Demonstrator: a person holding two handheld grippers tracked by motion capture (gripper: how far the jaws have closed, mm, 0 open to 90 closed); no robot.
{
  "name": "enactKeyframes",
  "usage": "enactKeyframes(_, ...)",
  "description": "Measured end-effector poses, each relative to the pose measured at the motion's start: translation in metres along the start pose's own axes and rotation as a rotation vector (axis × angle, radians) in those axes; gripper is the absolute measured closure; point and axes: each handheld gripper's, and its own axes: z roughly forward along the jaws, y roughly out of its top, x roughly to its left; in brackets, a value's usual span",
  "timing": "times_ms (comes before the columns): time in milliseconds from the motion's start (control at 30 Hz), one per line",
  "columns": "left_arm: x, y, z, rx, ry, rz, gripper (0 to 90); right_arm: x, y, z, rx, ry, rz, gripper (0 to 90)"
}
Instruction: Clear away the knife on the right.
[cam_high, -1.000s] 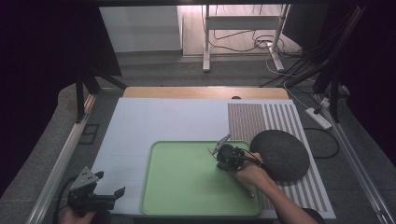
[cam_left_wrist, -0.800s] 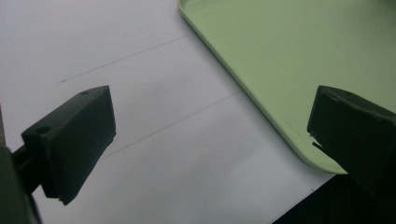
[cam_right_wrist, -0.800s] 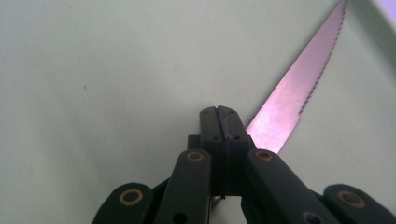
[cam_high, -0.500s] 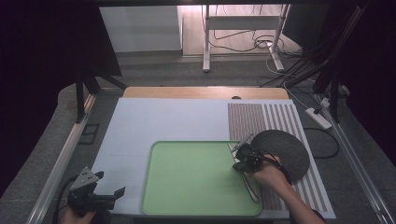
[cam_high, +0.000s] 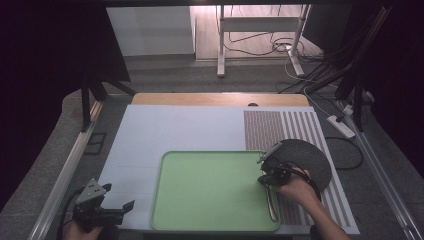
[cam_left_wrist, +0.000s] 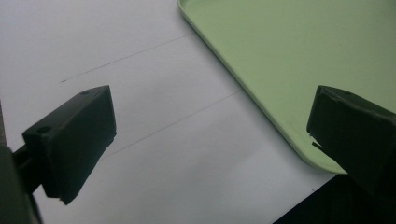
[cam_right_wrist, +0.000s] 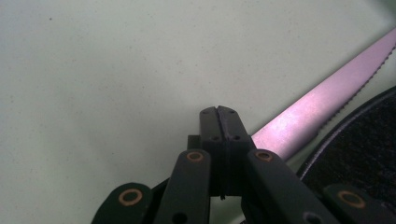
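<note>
Steel knife (cam_right_wrist: 322, 105) is jutting toward two o'clock from my right claw (cam_right_wrist: 218, 112), jaws pinched tight on it. I'm keeping it level over the green tray (cam_high: 210, 190); my left claw (cam_left_wrist: 210, 135) is hanging wide, empty.

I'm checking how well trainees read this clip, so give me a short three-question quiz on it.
1. True or false: the left gripper has its jaws open.
2. What colour is the tray?
3. The serrated knife lies beside: A) a dark round mat; B) a cup; C) a bowl.
Key: 1 true; 2 green; 3 A.
</note>
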Motion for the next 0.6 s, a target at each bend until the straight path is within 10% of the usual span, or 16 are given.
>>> enactKeyframes(600, 0.0008, -0.0001, -0.0002, 0.001, -0.004, -0.002, 2.4, 0.0087, 0.0081, -0.0081, -0.124, 0.006, 0.044, 46.9)
